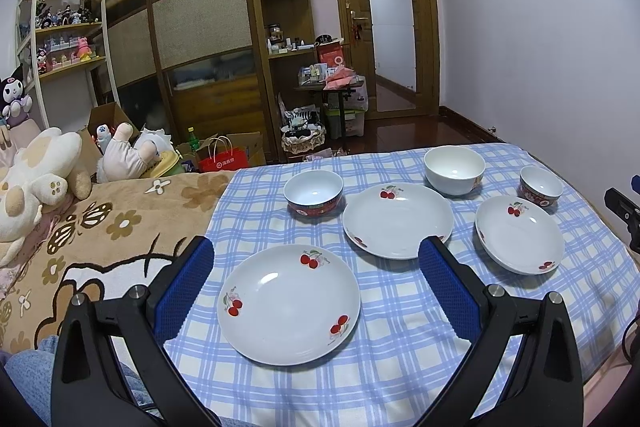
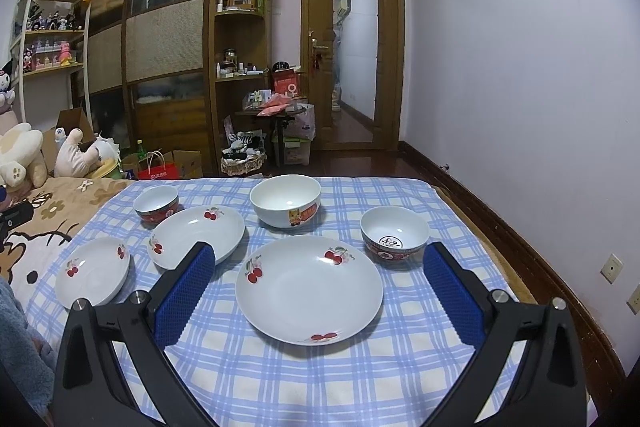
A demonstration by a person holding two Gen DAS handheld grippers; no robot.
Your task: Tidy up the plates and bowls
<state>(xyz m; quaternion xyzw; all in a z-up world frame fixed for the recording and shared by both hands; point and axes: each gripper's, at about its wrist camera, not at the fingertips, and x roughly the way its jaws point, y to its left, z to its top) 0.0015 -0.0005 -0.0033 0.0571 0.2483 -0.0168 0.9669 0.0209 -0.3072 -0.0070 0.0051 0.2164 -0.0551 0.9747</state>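
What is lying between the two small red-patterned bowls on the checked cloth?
In the right wrist view, the big white bowl and the middle cherry plate lie between the left red bowl and the right red bowl.

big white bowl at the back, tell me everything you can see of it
The big white bowl is glossy, ceramic by its look, deep and round, the largest of three bowls. It stands upright and empty on the blue checked cloth, in the back row. Its outside bears a yellow cartoon figure beside a red-orange band near the base. Nothing rests in it and neither claw touches it. The middle plate and the right plate lie in front of it, apart from it.
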